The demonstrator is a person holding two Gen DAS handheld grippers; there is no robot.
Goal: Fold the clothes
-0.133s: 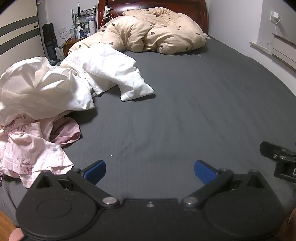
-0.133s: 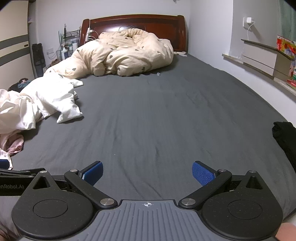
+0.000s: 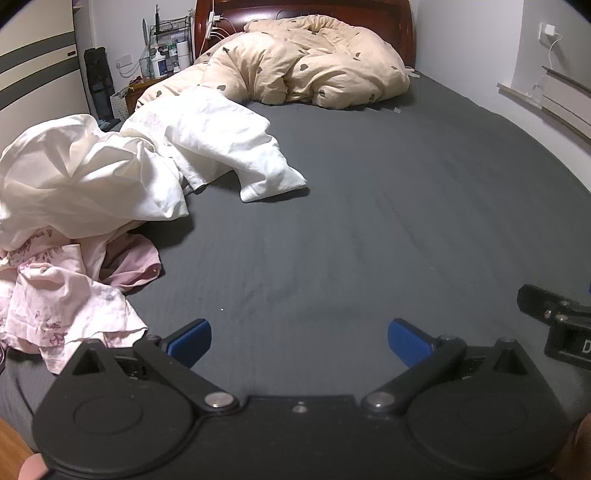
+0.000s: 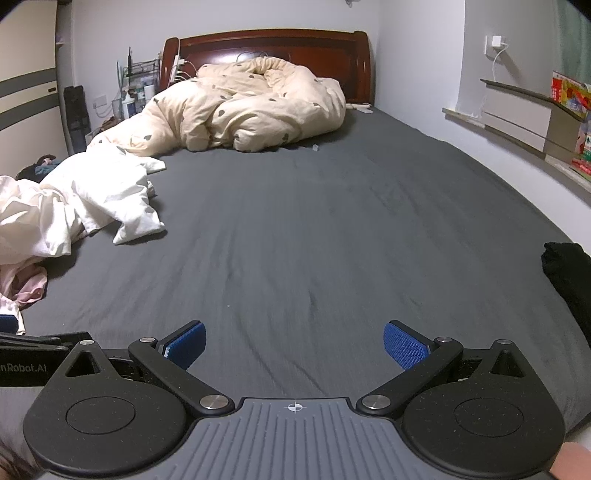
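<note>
Nearby, wire rack [image 3: 168,35] holding bottles, beside bed [image 3: 369,221]

A bed [image 4: 332,229] with a dark grey sheet fills most of the room. At 12 o'clock stands its red-brown wooden headboard [image 4: 266,48], with a crumpled beige duvet [image 4: 251,110] heaped before it. At 10 o'clock sit a cluttered nightstand [image 3: 147,88] and a wire rack [image 3: 170,33] against the pale wall. A wardrobe [image 3: 33,70] with grey stripes stands at 9 o'clock. At 2 o'clock a wall socket [image 4: 495,42] holds a white charger above a ledge [image 4: 517,129]. The light is dim and even.
</note>
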